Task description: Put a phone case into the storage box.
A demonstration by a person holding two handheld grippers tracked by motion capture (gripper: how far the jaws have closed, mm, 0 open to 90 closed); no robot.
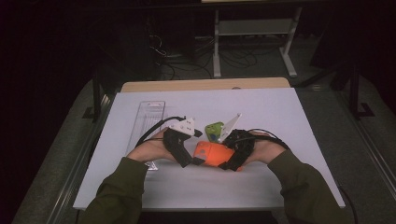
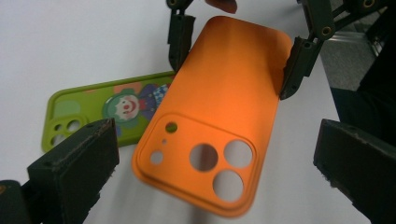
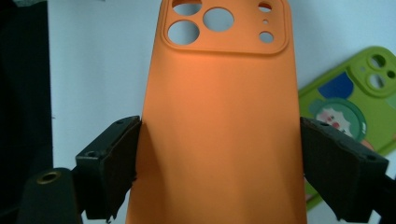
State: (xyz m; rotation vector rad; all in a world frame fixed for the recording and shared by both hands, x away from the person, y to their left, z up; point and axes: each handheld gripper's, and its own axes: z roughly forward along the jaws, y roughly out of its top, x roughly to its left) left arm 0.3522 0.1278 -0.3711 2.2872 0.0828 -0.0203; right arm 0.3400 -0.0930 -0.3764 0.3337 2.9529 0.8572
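Right gripper (image 3: 219, 163) pinches the orange phone case (image 3: 219, 107) across its width, pads on the two long side edges at the plain end, camera cutouts pointing away. Case is off the table (image 1: 280, 186), held between both hands near the front-middle of the white surface.

Left gripper (image 2: 210, 163) jaws are spread wide on either side of the cutout end, not touching it as far as I can tell; the lower rim blurs out in the left gripper view.

Handling, my read: thin empty shell, very light, likely soft silicone or TPU, so it will bow if squeezed hard across the width. Matte skin should grip fine on rubber pads. Not fragile. Best hold is on the side walls, or the thicker raised camera block for the second grip; avoid the flat back centre, it just flexes.

Beyond it, the green cartoon phone case (image 2: 107, 109) lies on the table. Farther left, a clear tray (image 1: 148, 119).
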